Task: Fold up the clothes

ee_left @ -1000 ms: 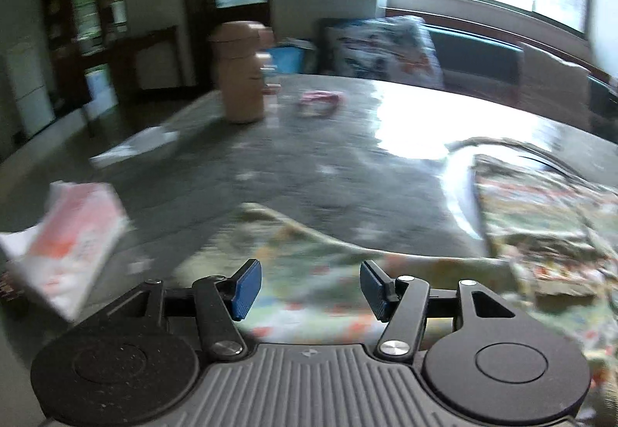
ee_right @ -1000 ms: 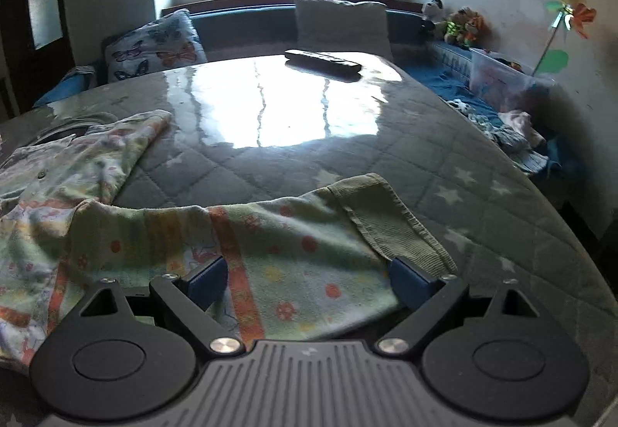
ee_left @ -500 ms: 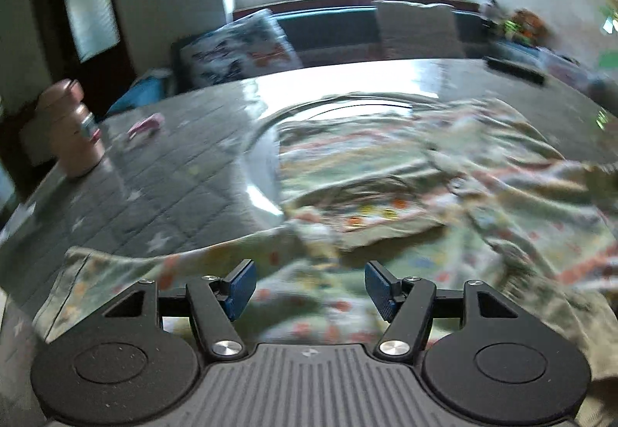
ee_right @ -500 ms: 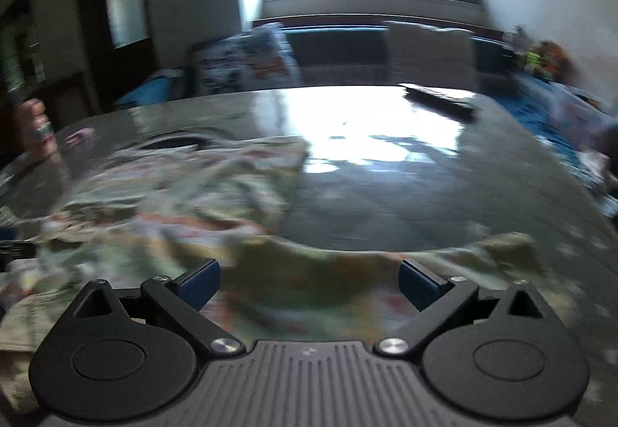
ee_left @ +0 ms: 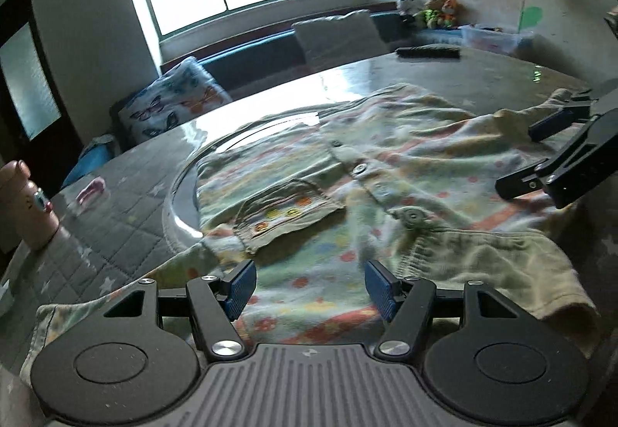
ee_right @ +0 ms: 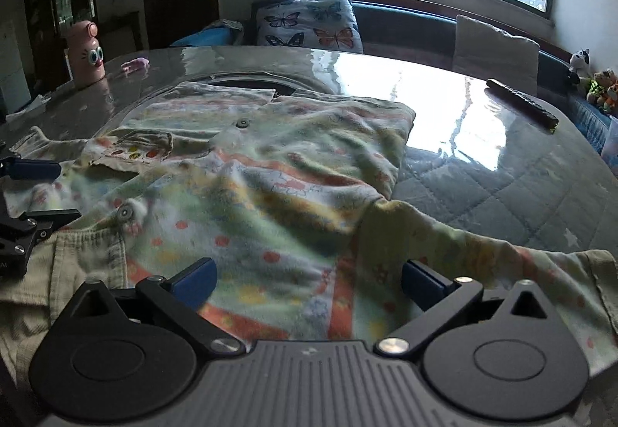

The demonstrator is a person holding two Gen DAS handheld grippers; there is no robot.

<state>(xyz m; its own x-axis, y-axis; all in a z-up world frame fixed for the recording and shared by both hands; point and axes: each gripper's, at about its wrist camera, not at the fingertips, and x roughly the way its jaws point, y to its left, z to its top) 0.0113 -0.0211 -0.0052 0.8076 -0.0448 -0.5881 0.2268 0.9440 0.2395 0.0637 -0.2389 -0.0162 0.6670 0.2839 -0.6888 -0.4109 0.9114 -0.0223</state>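
A pale green fleece shirt (ee_left: 386,164) (ee_right: 270,172) with orange stripes, coloured dots, buttons and a chest pocket (ee_left: 286,210) lies spread and wrinkled on the grey quilted table (ee_left: 116,218) (ee_right: 483,187). One sleeve (ee_right: 540,265) trails off to the right. My left gripper (ee_left: 309,284) hangs open over the shirt's near hem, with no cloth pinched. My right gripper (ee_right: 309,278) hovers over the lower striped part; its jaws are opening wide, with only cloth below them. Each gripper shows at the edge of the other's view: the right gripper (ee_left: 556,149) and the left gripper (ee_right: 23,191).
A pink bottle with cartoon eyes (ee_right: 87,54) and a small pink item (ee_right: 135,64) stand at the table's far left. A dark remote (ee_right: 521,108) lies at the far right. A round glass rim (ee_left: 177,195) curves under the shirt. Behind is a bench with a butterfly pillow (ee_right: 309,21).
Both views have swung inward onto the middle of the shirt, the left from the bottle side, the right from the sleeve side. The right jaws have widened.
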